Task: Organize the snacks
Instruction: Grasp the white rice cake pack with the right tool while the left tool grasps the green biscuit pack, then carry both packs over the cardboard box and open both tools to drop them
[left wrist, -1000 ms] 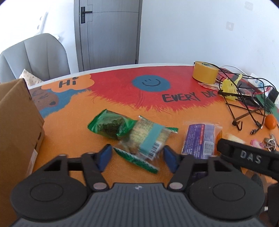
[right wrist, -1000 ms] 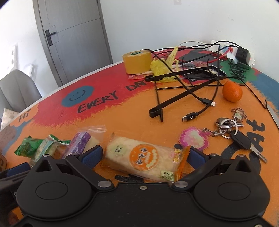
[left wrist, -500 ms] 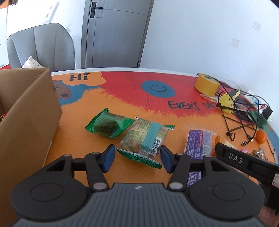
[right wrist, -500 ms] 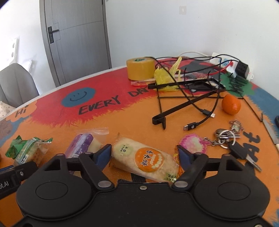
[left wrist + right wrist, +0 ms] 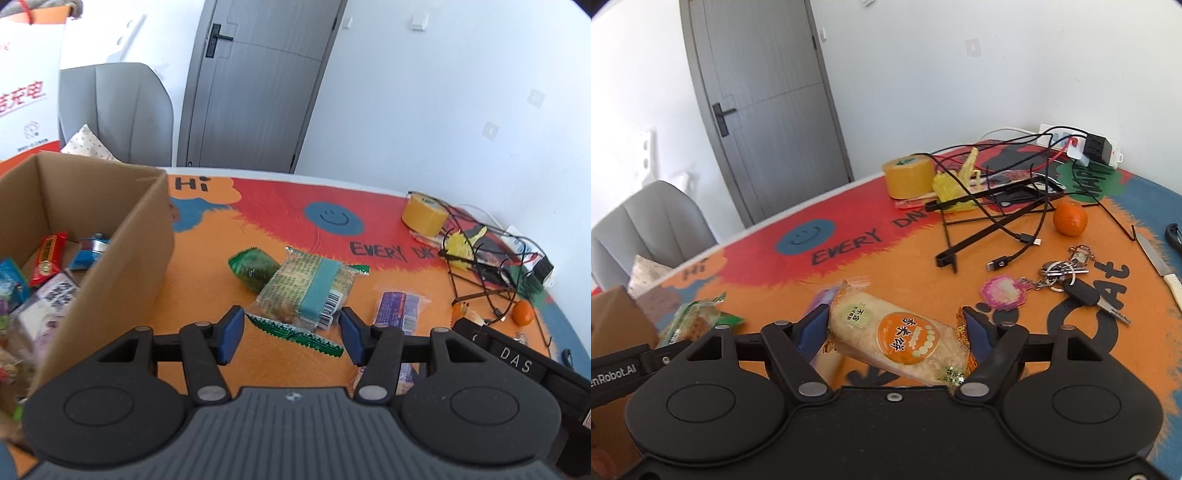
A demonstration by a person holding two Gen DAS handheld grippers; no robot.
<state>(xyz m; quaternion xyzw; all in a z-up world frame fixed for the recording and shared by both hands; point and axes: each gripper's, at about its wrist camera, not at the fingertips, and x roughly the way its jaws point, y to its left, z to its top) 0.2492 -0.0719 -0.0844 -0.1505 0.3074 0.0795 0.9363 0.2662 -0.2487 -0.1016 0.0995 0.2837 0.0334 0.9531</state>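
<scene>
- White walls and a grey panelled door (image 5: 255, 85) are standing behind a round table (image 5: 207, 314) whose printed cloth is showing orange, red and blue patches.
- At the table's left edge an open corrugated cardboard box (image 5: 122, 266) is sitting, with glossy wrapped snacks (image 5: 48, 254) lying inside it.
- The left gripper (image 5: 291, 330) is hovering with its blue-padded fingers spread wide and gripping nothing; a crinkly clear cracker packet (image 5: 306, 291) with a pale teal band is lying between and just beyond the pads.
- That packet is overlapping a shiny green pouch (image 5: 251, 267) with zigzag ends, and a flat purple wrapper (image 5: 399, 310) is lying near it, toward the right.
- The right gripper (image 5: 897, 328) is holding a long, plump rice-cracker packet (image 5: 897, 336), clear film with a round orange label, pinched end to end between its pads and tilted, apparently lifted off the cloth.
- Toward the table's far right edge a squat roll of yellow tape (image 5: 908, 177), a tangle of thin black cables (image 5: 1004, 206), a dimpled round orange (image 5: 1070, 218) and a bunch of metal keys (image 5: 1067, 277) are lying.
</scene>
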